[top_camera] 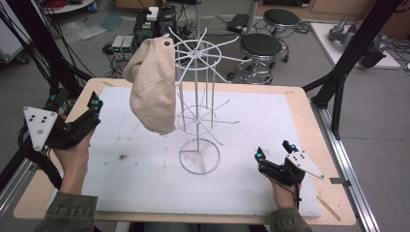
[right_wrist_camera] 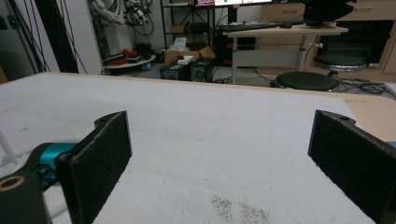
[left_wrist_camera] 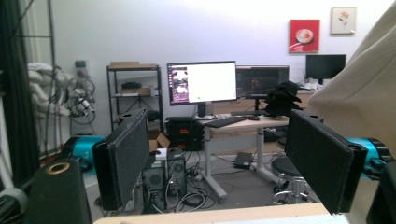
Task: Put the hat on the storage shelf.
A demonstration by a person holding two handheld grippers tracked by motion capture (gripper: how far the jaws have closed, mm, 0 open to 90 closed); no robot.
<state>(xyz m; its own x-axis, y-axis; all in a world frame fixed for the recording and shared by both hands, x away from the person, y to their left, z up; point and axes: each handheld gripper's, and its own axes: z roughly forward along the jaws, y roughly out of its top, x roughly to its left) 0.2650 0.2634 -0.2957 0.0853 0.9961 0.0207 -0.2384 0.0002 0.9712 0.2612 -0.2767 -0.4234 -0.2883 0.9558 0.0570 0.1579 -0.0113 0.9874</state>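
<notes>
A beige cap [top_camera: 151, 84] hangs on the left side of a white wire rack [top_camera: 199, 104] that stands in the middle of the table. My left gripper [top_camera: 95, 102] is held above the table's left edge, left of the cap and apart from it, jaws open and empty. In the left gripper view the cap [left_wrist_camera: 362, 88] fills the right edge beyond the open gripper [left_wrist_camera: 229, 158]. My right gripper [top_camera: 274, 151] rests low at the front right of the white mat [top_camera: 145, 174], open, with nothing between its jaws. The right gripper view looks across the bare mat [right_wrist_camera: 210, 126] past that open gripper [right_wrist_camera: 224, 158].
The rack's round base [top_camera: 199, 155] sits near the mat's centre, its thin arms reaching out sideways. Wooden table edge [top_camera: 326, 145] frames the mat. Black stools [top_camera: 261, 46] and electronics boxes [top_camera: 154, 24] stand on the floor behind. Black frame posts [top_camera: 355, 48] rise at the right.
</notes>
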